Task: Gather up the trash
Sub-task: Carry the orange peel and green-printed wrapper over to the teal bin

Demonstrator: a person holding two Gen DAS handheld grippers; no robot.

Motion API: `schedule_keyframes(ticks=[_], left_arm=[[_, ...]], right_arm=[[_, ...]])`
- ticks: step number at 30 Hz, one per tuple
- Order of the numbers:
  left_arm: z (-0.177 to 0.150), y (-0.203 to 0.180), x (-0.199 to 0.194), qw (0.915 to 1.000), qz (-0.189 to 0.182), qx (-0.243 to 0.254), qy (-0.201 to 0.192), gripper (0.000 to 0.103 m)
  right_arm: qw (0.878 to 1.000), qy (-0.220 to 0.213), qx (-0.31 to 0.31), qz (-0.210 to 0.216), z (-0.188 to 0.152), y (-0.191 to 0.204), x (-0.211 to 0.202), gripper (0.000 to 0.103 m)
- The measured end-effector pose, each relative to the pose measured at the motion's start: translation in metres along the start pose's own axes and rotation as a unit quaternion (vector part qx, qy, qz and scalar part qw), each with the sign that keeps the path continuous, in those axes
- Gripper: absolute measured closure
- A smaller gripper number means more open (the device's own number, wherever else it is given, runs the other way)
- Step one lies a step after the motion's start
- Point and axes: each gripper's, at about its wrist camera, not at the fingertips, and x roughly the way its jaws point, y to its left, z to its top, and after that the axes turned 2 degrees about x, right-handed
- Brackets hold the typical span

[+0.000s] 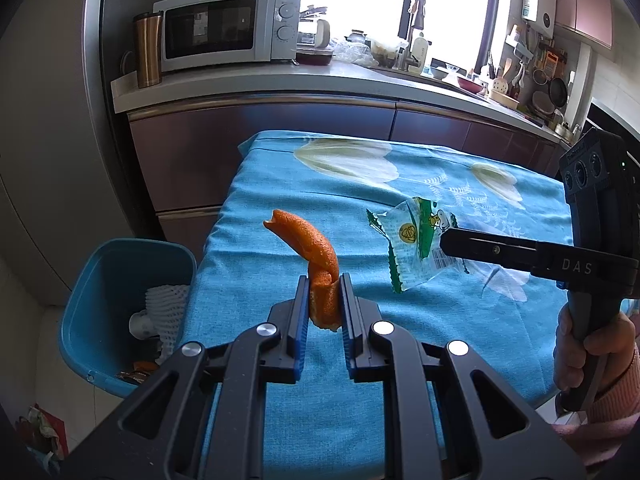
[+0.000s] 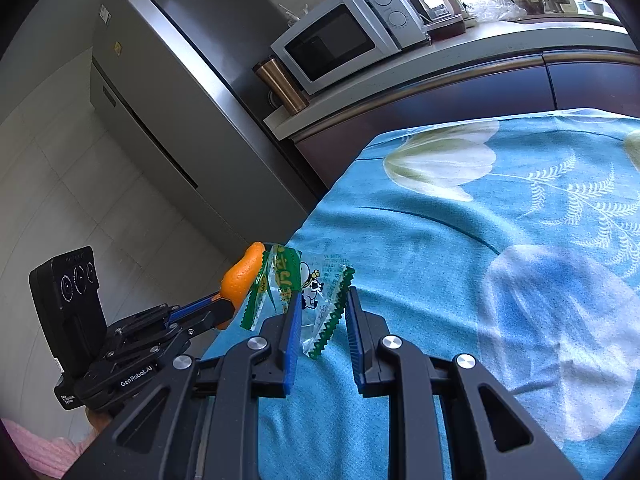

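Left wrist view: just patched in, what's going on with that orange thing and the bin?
A person is clearing trash off a table under a blue flowered cloth. The left gripper is shut on a curled orange peel, held above the cloth. The right gripper grips a clear green-edged snack wrapper, also lifted. A blue plastic bin stands on the floor left of the table, already holding white foam netting. Neither piece is in the bin yet.

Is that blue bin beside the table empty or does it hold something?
Not empty: the blue bin holds white foam netting and darker scraps at the bottom.
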Motion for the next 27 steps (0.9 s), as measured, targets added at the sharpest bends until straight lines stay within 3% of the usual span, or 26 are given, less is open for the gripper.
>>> schedule_keyframes(ticks=[27], left_arm=[[-0.006,0.046,-0.018,0.9986,0.038,-0.035,-0.011,0.088]], right_arm=[[0.999,0.029,-0.023,0.032,0.003,0.033,0.033,0.083]])
